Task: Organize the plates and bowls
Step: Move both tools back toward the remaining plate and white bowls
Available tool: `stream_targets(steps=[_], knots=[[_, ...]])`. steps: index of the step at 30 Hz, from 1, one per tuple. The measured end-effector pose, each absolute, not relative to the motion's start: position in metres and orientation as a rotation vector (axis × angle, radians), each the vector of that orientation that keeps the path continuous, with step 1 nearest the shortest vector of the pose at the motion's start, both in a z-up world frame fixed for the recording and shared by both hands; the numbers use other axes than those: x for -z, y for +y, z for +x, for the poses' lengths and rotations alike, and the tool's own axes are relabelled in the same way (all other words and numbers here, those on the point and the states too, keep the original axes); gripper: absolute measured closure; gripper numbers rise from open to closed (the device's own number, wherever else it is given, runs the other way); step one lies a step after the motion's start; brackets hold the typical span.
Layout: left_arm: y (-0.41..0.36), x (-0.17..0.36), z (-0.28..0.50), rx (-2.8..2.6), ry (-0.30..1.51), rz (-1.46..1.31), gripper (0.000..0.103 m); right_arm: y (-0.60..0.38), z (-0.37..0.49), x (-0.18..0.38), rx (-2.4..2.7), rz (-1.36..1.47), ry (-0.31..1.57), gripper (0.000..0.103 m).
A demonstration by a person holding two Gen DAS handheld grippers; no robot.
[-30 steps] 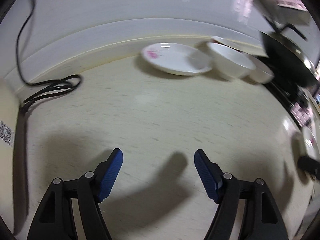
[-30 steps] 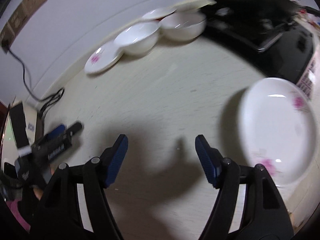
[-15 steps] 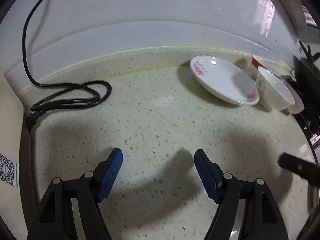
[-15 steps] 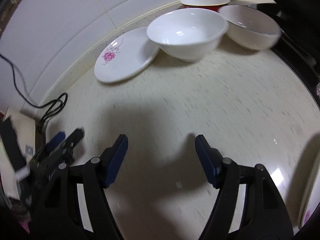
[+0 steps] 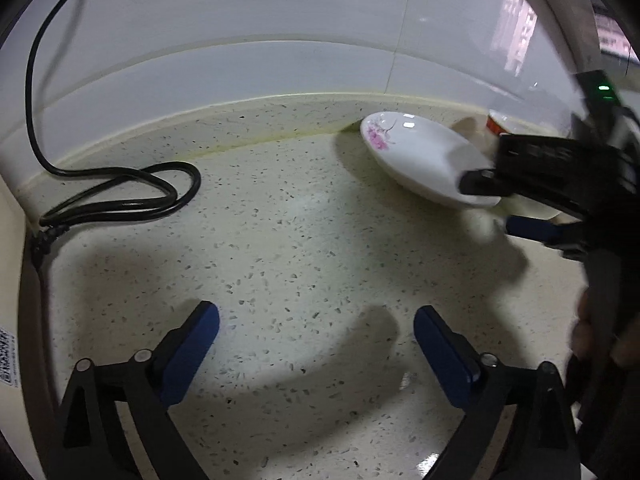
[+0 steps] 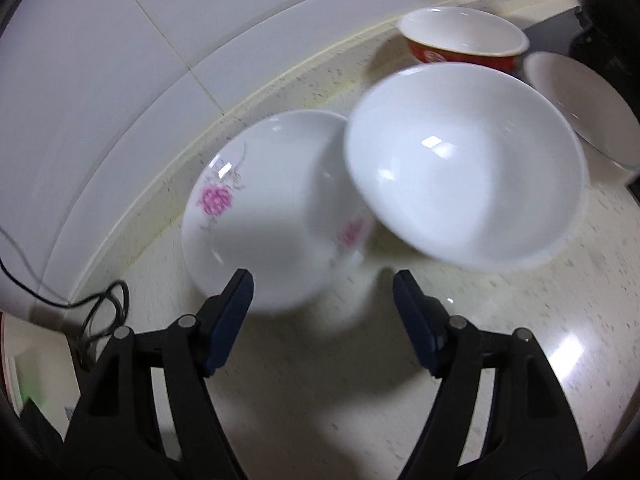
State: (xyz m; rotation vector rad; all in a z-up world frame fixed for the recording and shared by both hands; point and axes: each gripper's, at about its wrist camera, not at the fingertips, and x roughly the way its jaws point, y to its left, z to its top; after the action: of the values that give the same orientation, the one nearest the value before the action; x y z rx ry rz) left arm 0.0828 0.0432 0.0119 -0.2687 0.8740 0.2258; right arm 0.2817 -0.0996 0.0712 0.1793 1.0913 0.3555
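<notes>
A white plate with pink flowers (image 6: 260, 220) lies on the speckled counter by the back wall. A plain white bowl (image 6: 460, 160) leans over its right rim. Behind stand a red bowl (image 6: 464, 46) and another white bowl (image 6: 584, 108). My right gripper (image 6: 322, 280) hovers just before the plate's near rim, its jaws opening slightly with nothing pressed between the pads. In the left wrist view the plate (image 5: 416, 152) sits at the back right, partly covered by the right gripper (image 5: 496, 204). My left gripper (image 5: 316, 312) hangs over bare counter, its jaws opening, nothing between them.
A black cable (image 5: 132, 196) coils on the counter at the back left beside a cream appliance (image 5: 10, 300). A dark stove area (image 6: 600, 0) borders the bowls on the right. A hand (image 5: 592, 332) holds the right gripper.
The right gripper swept from the near side of the counter up to the plate and bowls. The left gripper shifted left, then held still, and its jaws spread wider.
</notes>
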Motion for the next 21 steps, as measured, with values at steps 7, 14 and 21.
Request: stream_targets(steps=[7,14,21], knots=[[0.059,-0.015,0.070,-0.167,0.800,-0.399,0.001,-0.077,0.295,-0.068,-0.348,0.165,1.077,0.026],[0.055,-0.014,0.068,-0.163,0.800,-0.399,0.000,-0.071,0.301,-0.067,-0.350,0.123,1.038,0.025],[0.058,-0.015,0.067,-0.159,0.796,-0.405,0.000,-0.091,0.287,-0.068,-0.354,0.078,1.013,0.072]])
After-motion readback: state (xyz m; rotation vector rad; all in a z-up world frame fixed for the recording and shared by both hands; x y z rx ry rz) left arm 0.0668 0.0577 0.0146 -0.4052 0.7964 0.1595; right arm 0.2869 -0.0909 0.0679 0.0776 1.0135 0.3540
